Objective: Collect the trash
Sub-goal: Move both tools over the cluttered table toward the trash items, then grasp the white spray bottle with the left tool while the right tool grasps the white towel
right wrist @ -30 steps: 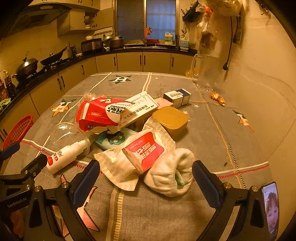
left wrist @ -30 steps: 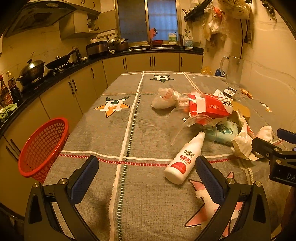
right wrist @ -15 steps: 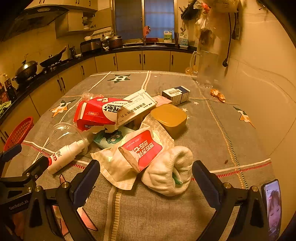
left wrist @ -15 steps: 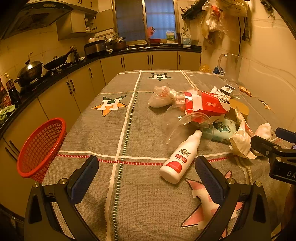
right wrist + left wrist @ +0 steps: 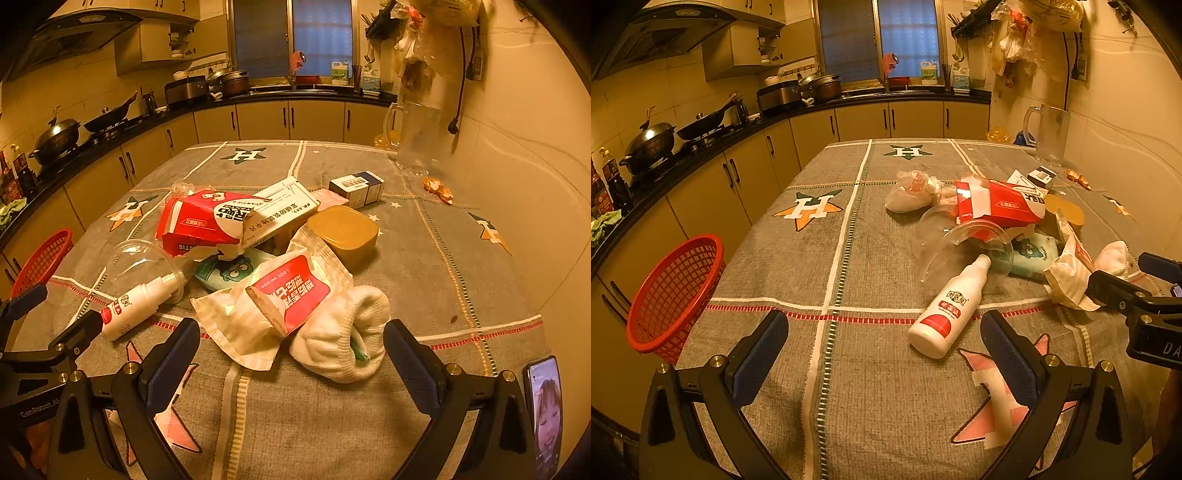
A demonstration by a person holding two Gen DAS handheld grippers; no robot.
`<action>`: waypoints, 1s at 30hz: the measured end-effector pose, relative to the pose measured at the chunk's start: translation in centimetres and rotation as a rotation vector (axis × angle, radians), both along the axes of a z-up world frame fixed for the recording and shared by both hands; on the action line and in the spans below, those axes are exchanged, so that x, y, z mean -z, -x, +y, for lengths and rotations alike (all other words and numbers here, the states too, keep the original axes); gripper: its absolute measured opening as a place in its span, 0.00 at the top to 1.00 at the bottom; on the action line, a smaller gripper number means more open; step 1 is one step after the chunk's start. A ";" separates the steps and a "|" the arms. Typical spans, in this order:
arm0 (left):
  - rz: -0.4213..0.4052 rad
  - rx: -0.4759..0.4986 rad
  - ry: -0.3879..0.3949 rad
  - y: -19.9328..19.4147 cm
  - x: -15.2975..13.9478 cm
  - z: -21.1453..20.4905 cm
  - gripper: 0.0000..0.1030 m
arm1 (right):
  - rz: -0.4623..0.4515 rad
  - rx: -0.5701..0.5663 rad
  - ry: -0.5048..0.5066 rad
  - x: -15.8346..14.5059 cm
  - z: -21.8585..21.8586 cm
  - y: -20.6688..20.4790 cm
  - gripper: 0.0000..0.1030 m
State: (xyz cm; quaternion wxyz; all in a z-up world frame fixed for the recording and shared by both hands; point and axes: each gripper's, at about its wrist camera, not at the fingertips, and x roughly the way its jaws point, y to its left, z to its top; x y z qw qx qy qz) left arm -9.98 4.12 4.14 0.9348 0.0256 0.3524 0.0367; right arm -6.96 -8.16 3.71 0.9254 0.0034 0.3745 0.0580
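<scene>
I saw a grey checked tablecloth with star motifs (image 5: 871, 258) covering the kitchen table, and a round red plastic mesh basket (image 5: 670, 295) beside its left edge. The trash sat piled on the cloth's right half: a torn red-and-white cardboard carton (image 5: 201, 221), a crumpled white wipes packet with a red label (image 5: 273, 306), a rolled white sock (image 5: 343, 343) and a white plastic bottle with a red band (image 5: 951, 306) lying on its side. My left gripper (image 5: 884, 349) hung wide apart, empty, near the bottle. My right gripper (image 5: 291, 356) gaped wide, empty, before the sock.
</scene>
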 end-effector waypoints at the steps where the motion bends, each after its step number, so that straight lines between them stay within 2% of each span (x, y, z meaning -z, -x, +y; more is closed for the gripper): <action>1: 0.000 0.000 0.000 0.1 0.0 0.0 0.00 | 0.001 0.000 0.000 0.0 0.0 0.0 0.02; 14: -0.001 0.005 -0.004 0.4 -0.3 0.0 0.00 | 0.003 -0.010 0.002 -0.1 0.3 0.1 0.02; 18: 0.015 0.021 0.004 0.1 -0.3 0.2 0.00 | 0.000 -0.016 -0.004 -0.3 0.0 -0.1 0.07; 23: 0.034 0.039 0.066 -0.6 -0.7 1.4 0.00 | -0.003 0.000 -0.048 -0.9 -1.9 -0.4 0.11; 27: 0.033 0.062 0.059 -1.0 -0.9 1.1 0.00 | -0.001 0.014 -0.075 -1.0 -3.1 -0.6 0.14; 30: 0.039 0.094 0.046 -1.2 -0.8 0.3 0.04 | 0.009 0.010 -0.102 -1.0 -3.6 -0.8 0.15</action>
